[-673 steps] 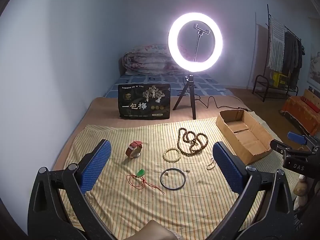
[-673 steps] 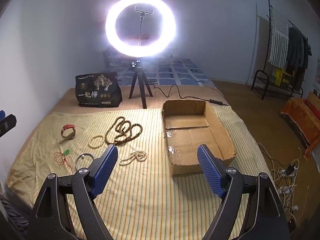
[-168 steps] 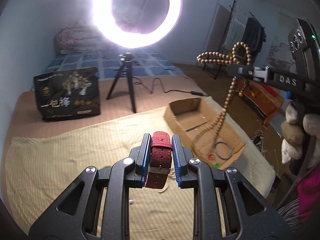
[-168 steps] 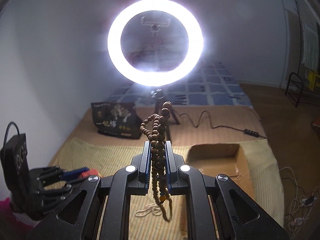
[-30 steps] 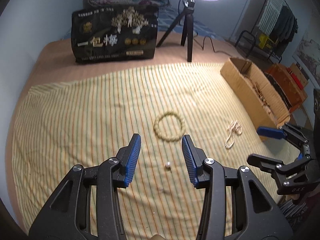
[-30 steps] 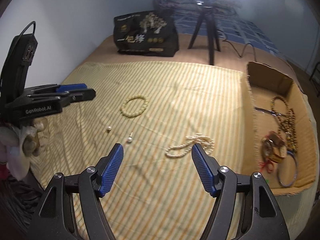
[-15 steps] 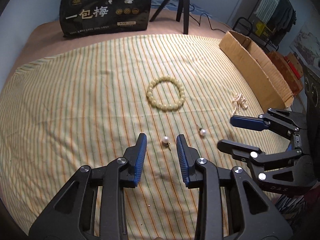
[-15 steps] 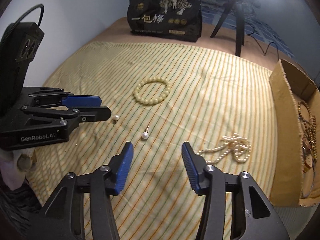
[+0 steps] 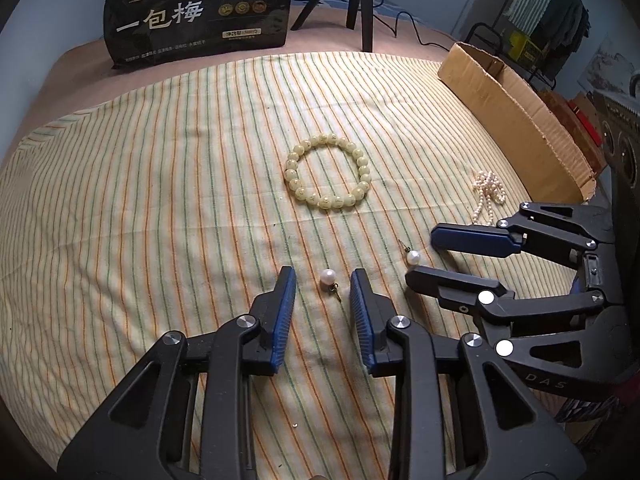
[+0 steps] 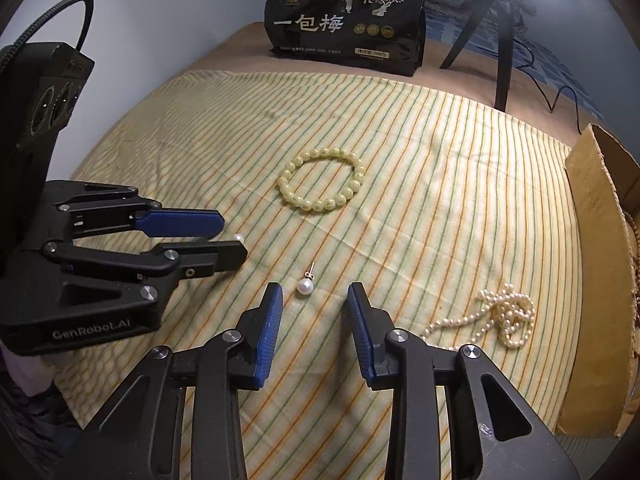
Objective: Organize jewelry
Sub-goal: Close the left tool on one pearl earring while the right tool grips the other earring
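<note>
While both sets of jaws have just been closing, the left gripper [image 9: 323,276] straddles one small white pearl stud earring [image 9: 328,276] without pinching it, the right gripper [image 10: 315,294] likewise unclenched around the second pearl stud [image 10: 304,287], both studs on the yellow striped cloth [image 9: 160,184], pale yellow beaded bracelet [image 9: 328,177] farther off, brown cardboard box [image 9: 516,100] far right.

I see a pale yellow cloth [image 9: 160,184] with thin orange and green stripes. On it, a cream-yellow bead bracelet [image 9: 328,172], two white pearl studs [image 9: 328,276] [image 10: 305,287] and an ivory pearl strand [image 10: 504,314]. Brown cardboard box [image 9: 516,100]. Black bag [image 10: 346,20] with white and gold print. My pads [image 9: 283,312] are blue.
</note>
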`<state>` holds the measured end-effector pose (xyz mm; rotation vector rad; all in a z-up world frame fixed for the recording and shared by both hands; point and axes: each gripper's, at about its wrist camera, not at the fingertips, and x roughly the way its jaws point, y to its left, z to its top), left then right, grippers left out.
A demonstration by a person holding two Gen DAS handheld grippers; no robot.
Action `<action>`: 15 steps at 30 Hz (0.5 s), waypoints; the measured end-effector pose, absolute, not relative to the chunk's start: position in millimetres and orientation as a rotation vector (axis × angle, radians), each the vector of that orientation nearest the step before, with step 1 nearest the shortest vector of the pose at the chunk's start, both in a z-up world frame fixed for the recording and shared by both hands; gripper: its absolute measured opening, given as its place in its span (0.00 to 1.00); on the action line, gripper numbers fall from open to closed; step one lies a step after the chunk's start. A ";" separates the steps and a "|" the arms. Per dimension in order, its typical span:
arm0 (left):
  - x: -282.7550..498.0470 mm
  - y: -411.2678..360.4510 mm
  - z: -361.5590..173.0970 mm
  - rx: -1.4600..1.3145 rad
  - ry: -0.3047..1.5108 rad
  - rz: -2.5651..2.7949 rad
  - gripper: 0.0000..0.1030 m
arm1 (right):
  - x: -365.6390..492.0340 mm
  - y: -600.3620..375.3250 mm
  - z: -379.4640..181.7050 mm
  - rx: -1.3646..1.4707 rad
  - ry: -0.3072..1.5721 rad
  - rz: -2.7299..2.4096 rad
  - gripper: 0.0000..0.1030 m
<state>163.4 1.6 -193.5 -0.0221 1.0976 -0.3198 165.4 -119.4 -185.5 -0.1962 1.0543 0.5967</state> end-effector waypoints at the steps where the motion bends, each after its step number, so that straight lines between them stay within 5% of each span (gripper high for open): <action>1: 164.4 0.4 -194.9 -0.013 1.099 -0.316 0.19 | 165.9 -118.5 -186.3 -0.202 1.054 0.597 0.28; 15: 167.2 2.6 -198.9 -0.009 1.093 -0.305 0.09 | 165.0 -105.7 -191.7 -0.283 1.033 0.613 0.08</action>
